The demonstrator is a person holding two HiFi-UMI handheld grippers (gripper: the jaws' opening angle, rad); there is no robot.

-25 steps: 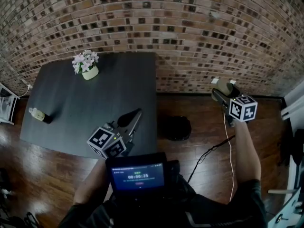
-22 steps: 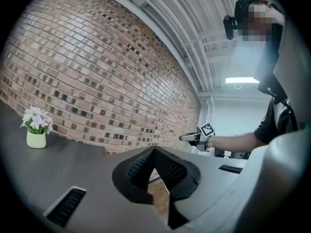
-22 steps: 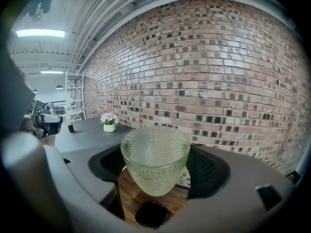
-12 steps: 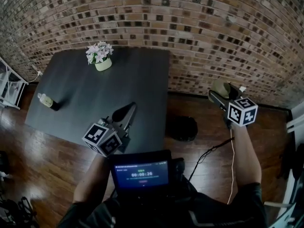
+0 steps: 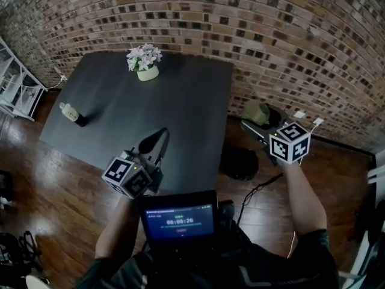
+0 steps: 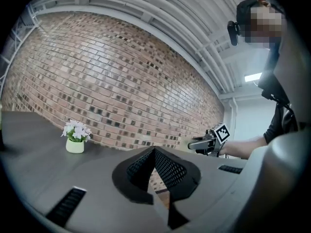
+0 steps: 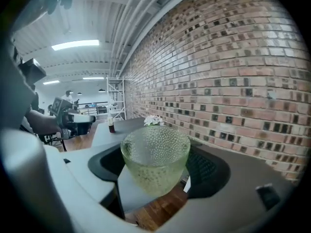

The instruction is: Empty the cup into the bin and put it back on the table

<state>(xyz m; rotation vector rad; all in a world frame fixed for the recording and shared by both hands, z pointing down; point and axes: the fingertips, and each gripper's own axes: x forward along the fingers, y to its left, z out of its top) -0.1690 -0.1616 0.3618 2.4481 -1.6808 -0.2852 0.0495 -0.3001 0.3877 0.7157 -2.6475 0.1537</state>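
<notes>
A pale green dimpled glass cup (image 7: pixel 155 159) stands upright between the jaws of my right gripper (image 7: pixel 156 171), which is shut on it. In the head view the cup (image 5: pixel 257 112) and right gripper (image 5: pixel 255 120) hang over the wooden floor, just right of the dark table (image 5: pixel 180 119) and beyond the black bin (image 5: pixel 240 162). I make out nothing inside the cup. My left gripper (image 5: pixel 154 142) is shut and empty, pointing level over the table's near right part. In the left gripper view its tips (image 6: pixel 154 150) meet.
A small pot of white flowers (image 5: pixel 144 64) stands at the table's far edge, and a small bottle (image 5: pixel 71 113) near its left edge. A brick wall (image 5: pixel 271 47) runs behind the table. A white rack (image 5: pixel 18 89) stands at the left. A cable (image 5: pixel 258 188) lies on the floor.
My right gripper has carried the cup to the left, closer to the table's right edge. The whole view has swung, and the table sits further right in the frame. The left gripper has shifted slightly.
</notes>
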